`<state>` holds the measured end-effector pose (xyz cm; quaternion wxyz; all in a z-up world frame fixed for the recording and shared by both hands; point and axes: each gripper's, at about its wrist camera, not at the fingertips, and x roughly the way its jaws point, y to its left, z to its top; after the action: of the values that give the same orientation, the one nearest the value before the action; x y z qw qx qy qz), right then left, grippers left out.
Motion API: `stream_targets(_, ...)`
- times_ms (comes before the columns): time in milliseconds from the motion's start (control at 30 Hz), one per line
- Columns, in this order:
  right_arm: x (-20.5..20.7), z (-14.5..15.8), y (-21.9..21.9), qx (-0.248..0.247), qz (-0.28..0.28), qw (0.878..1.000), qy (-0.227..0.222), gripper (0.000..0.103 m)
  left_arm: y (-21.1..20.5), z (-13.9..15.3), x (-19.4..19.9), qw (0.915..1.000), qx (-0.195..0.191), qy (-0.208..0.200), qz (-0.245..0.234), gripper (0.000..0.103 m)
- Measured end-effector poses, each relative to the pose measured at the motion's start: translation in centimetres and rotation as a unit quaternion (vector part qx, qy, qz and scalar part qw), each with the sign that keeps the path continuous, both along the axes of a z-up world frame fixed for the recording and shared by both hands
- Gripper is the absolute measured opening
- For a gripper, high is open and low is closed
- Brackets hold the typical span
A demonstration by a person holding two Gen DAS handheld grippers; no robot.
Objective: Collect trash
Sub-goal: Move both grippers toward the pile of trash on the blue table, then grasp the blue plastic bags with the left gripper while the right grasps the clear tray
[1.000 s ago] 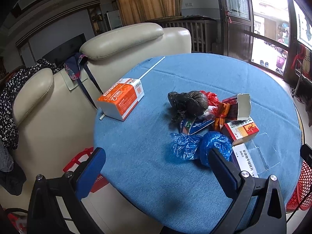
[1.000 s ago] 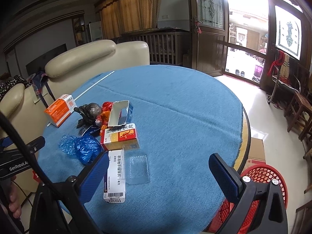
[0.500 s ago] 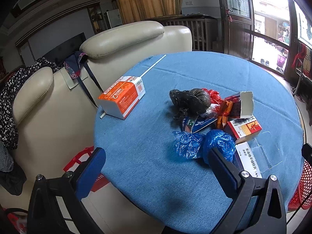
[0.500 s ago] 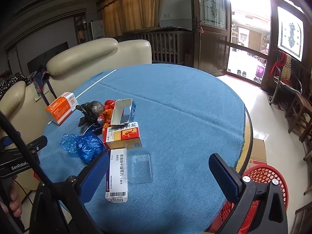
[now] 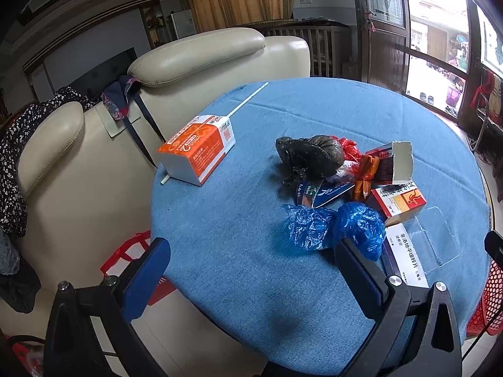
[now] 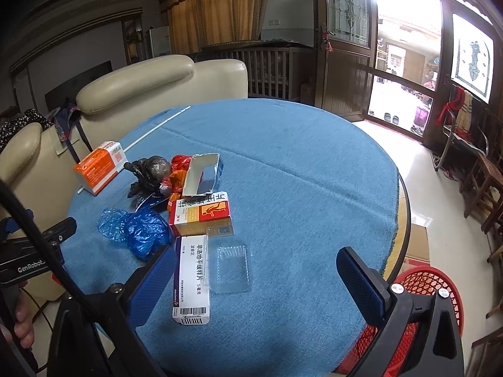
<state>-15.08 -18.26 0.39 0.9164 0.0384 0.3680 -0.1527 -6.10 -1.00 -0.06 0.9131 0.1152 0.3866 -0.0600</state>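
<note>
Trash lies on a round blue table (image 5: pixel 226 251) (image 6: pixel 314 188): an orange and white box (image 5: pixel 198 149) (image 6: pixel 100 166), a black bag (image 5: pixel 311 155) (image 6: pixel 151 169), crumpled blue plastic (image 5: pixel 336 229) (image 6: pixel 138 229), an open white carton (image 6: pixel 201 174), an orange medicine box (image 6: pixel 201 215), a long white box (image 6: pixel 191 278) and a clear tray (image 6: pixel 232 267). My left gripper (image 5: pixel 251 270) is open and empty above the near table edge. My right gripper (image 6: pixel 254 279) is open and empty above the white box and tray.
A red mesh basket (image 6: pixel 427 292) stands on the floor at the table's right. Cream leather sofa backs (image 5: pixel 94 144) stand close behind the table's left. A white stick (image 5: pixel 248 99) lies under the orange box. Wooden chairs (image 6: pixel 484 182) stand at the far right.
Both grippers have moved slightly forward and down toward the table; the trash sits a little lower and nearer in both views. Nothing was picked up.
</note>
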Motion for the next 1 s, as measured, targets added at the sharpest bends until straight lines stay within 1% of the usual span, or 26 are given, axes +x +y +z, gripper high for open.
stream_targets(267, 0.1, -0.4, 0.0, 0.002, 0.001, 1.0, 0.006, 0.103, 0.1, -0.4, 0.5, 1.0, 0.005, 0.003, 0.002, 0.103)
stream_targets(367, 0.5, -1.1, 0.0, 0.006, 0.003, 1.0, 0.019, 0.103, 0.6, -1.1, 1.4, 0.9998, 0.003, 0.017, 0.003, 0.103)
stream_targets(433, 1.0, -2.1, -0.2, 0.019, 0.006, 0.999, 0.035, 0.103, 1.0, -1.7, 2.1, 0.9995, 0.0, 0.032, 0.006, 0.103)
stream_targets(500, 1.7, -3.5, -0.4, 0.043, 0.013, 0.997, 0.055, 0.103, 1.4, -2.4, 2.7, 0.9988, -0.001, 0.048, 0.008, 0.103)
stream_targets(633, 3.4, -6.2, -0.1, 0.094, 0.037, 0.99, 0.094, 0.103, 2.2, -3.5, 3.6, 0.9975, -0.007, 0.069, 0.013, 0.103)
stream_targets(667, 3.9, -6.7, 0.3, 0.099, 0.045, 0.989, 0.1, 0.103, 2.2, -3.7, 3.8, 0.9973, -0.008, 0.072, 0.014, 0.103)
stream_targets(733, 5.0, -7.6, 1.3, 0.093, 0.063, 0.987, 0.115, 0.103, 2.3, -3.8, 4.1, 0.9969, -0.011, 0.077, 0.014, 0.103)
stream_targets(767, 5.5, -8.0, 1.7, 0.086, 0.068, 0.987, 0.121, 0.102, 2.3, -3.8, 4.3, 0.9966, -0.014, 0.081, 0.012, 0.103)
stream_targets(800, 6.0, -8.4, 2.1, 0.079, 0.07, 0.986, 0.128, 0.097, 2.4, -3.8, 4.3, 0.9964, -0.016, 0.083, 0.011, 0.103)
stream_targets(867, 6.8, -9.2, 2.5, 0.072, 0.071, 0.984, 0.145, 0.091, 2.2, -3.6, 4.5, 0.9963, -0.02, 0.084, 0.005, 0.103)
stream_targets(900, 7.1, -9.6, 2.5, 0.072, 0.071, 0.983, 0.151, 0.091, 2.1, -3.5, 4.6, 0.9963, -0.021, 0.083, 0.002, 0.103)
stream_targets(933, 7.3, -9.9, 2.4, 0.074, 0.07, 0.983, 0.154, 0.088, 1.9, -3.4, 4.6, 0.9963, -0.022, 0.083, -0.001, 0.103)
stream_targets(967, 7.3, -10.2, 2.3, 0.08, 0.07, 0.982, 0.156, 0.081, 1.7, -3.3, 4.6, 0.9963, -0.024, 0.083, -0.006, 0.103)
stream_targets(1000, 7.2, -10.1, 2.0, 0.091, 0.07, 0.982, 0.152, 0.081, 1.4, -3.2, 4.7, 0.9961, -0.027, 0.083, -0.01, 0.103)
